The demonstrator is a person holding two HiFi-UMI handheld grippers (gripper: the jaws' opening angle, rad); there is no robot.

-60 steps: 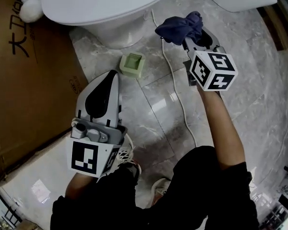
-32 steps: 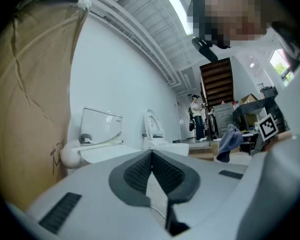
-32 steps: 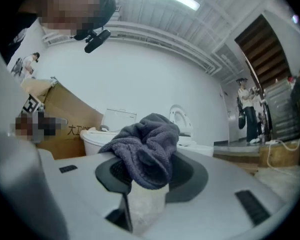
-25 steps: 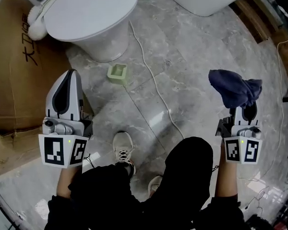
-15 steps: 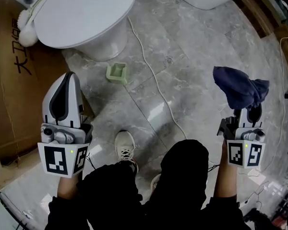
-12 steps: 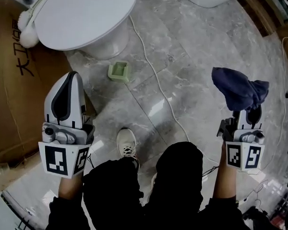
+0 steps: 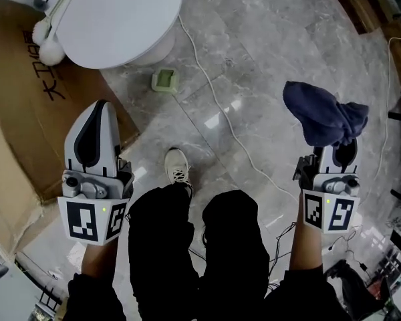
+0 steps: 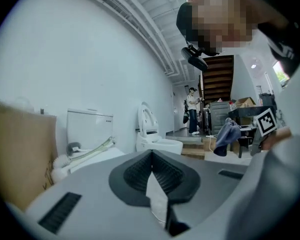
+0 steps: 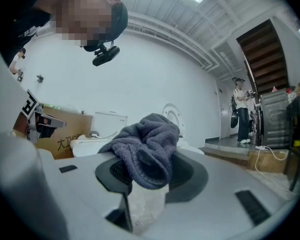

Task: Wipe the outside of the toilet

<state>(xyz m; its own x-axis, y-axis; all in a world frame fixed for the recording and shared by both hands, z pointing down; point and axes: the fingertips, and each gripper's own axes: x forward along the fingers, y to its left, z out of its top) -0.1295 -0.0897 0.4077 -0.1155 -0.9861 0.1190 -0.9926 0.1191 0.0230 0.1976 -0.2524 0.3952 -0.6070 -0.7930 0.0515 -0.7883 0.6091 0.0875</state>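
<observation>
head view, toilet: toilet (image 7: pixel 113 19) at top left, lid down, well apart from both grippers.
head view, right gripper: right gripper (image 7: pixel 335 146) held low at the person's right, a dark cloth (image 7: pixel 321 116) bunched over its tip.
head view, left gripper: left gripper (image 7: pixel 95 112) points toward the toilet and carries nothing.
head view, cord: a white cord (image 7: pixel 214 79) lies on the floor near the bowl; likely a snag, so step over it.
left gripper view, jaws: pressed together, nothing between them.
right gripper view, jaws: clenched on the cloth, which bulges above them.
doing it well: press the wad's broad side flat on the bowl's outer wall, wipe in overlapping strokes, and keep the hard tips off the porcelain.
</observation>
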